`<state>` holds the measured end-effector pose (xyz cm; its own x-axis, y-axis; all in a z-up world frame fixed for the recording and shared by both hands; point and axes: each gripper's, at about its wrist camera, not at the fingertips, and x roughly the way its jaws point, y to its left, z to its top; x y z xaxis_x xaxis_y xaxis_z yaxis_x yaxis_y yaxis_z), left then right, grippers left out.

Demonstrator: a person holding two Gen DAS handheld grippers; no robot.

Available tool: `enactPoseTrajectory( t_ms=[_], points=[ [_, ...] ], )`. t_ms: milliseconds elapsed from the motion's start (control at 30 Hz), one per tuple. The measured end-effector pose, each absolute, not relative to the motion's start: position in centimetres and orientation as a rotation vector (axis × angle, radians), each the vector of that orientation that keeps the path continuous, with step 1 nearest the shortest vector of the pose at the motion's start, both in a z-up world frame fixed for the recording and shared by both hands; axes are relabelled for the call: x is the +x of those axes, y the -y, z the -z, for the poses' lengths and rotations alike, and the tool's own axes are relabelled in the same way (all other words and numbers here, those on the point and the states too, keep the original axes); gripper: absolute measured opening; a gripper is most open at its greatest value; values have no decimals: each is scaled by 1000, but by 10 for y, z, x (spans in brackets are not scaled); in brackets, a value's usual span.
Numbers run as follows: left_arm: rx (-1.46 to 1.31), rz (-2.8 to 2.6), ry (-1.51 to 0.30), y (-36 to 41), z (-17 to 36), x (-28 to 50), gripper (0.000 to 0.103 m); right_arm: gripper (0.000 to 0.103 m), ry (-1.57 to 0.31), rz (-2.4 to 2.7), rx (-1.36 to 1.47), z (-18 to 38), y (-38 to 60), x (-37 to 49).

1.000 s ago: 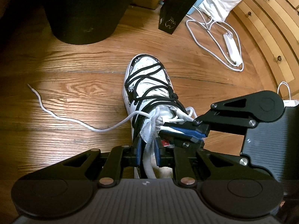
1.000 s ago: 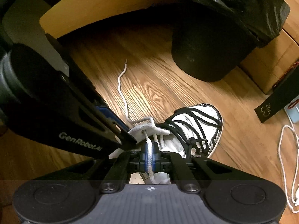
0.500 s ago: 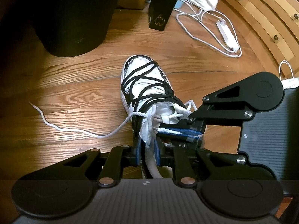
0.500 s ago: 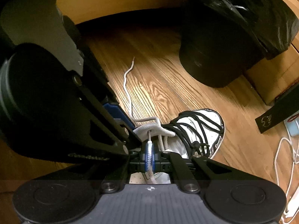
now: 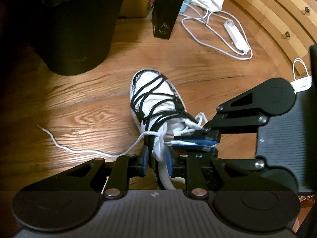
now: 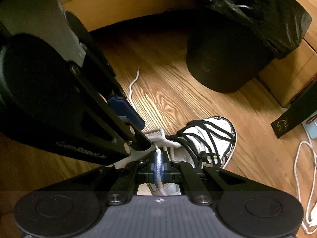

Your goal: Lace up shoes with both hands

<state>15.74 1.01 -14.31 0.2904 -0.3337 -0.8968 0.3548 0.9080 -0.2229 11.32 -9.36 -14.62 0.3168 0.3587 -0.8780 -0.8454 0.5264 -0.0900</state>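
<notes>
A white high-top shoe (image 5: 156, 97) with black cords across its front stands on the wood floor, toe pointing away; it also shows in the right wrist view (image 6: 216, 136). A white lace (image 5: 161, 148) runs from the shoe's collar. My left gripper (image 5: 157, 159) has a gap between its blue pads, and the lace passes through it. My right gripper (image 6: 157, 167) is shut on the lace's other strand (image 6: 158, 166). In the left wrist view the right gripper (image 5: 195, 143) sits at the collar, right of my left one. A loose lace tail (image 5: 65, 147) trails left on the floor.
A black bin (image 5: 65, 25) with a bin bag stands far left. A black box (image 5: 165, 11) stands behind the shoe. A white power cable and adapter (image 5: 235, 37) lie far right. Wooden drawers (image 5: 277, 19) curve along the right.
My left gripper has opened a little around the lace and drawn back slightly from the shoe. The loose tail has slid right, toward the shoe. My right gripper stays clamped on its strand.
</notes>
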Motion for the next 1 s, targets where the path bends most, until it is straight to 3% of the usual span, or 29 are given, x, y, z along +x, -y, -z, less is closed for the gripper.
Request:
enactPoseTrajectory(
  t_ms=[467, 700, 833, 1000],
  points=[
    [228, 496, -1186, -5, 135, 152, 23, 4, -928, -886, -644, 145, 89, 110],
    [170, 453, -1175, -17, 131, 158, 22, 4, -940, -884, -636, 149, 88, 110],
    [30, 440, -1186, -28, 135, 165, 22, 4, -931, -880, -637, 149, 86, 111],
    [-420, 362, -1212, -69, 151, 179, 26, 4, -927, -868, -627, 150, 86, 114]
  ],
)
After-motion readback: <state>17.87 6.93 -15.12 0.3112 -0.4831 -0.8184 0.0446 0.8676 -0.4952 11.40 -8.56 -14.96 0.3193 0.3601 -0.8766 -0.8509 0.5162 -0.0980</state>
